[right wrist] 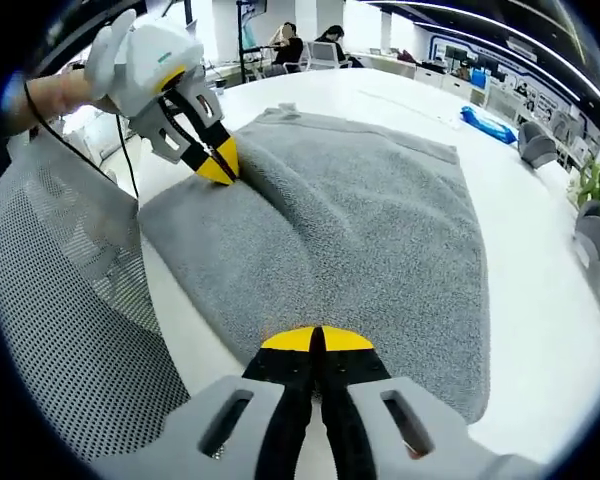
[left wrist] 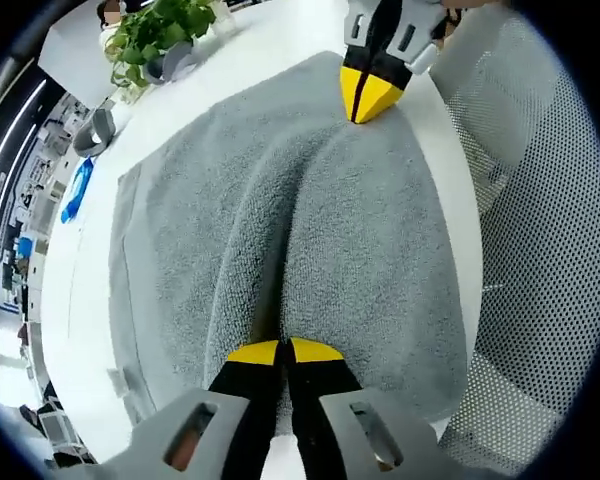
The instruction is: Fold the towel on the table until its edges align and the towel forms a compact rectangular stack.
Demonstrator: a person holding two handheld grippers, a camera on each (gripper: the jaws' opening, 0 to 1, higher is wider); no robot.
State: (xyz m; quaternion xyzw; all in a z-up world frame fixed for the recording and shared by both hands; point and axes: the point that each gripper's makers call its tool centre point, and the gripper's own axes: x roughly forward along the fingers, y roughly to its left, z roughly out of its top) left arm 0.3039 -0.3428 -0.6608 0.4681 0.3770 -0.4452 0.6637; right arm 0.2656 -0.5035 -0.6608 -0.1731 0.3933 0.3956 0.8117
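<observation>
We are holding two grippers, and both are pinching one grey towel (left wrist: 320,230) that is lying on one white table (left wrist: 270,40). In the left gripper view, our left gripper (left wrist: 284,352) is showing at the bottom with its yellow tips squeezed together on the near edge of the towel, and a raised ridge of cloth is running away from it toward our right gripper (left wrist: 365,100) at the far edge, whose tips are also closed on the cloth. In the right gripper view, our right gripper (right wrist: 317,340) is sitting at the bottom, jaws tight on the towel (right wrist: 350,220), and the left gripper (right wrist: 218,165) is biting the far corner at the upper left. The towel is spreading wide over the table (right wrist: 540,300), with its side edge lying close to the table's rim, where one mesh chair (right wrist: 70,300) is standing just beside it. We are seeing the chair (left wrist: 540,250) in the left gripper view too. One potted plant (left wrist: 160,35) is sitting well apart from the towel, and one blue thing (left wrist: 77,190) is lying past the towel's other side. Bare white table is showing between the towel and those things.
</observation>
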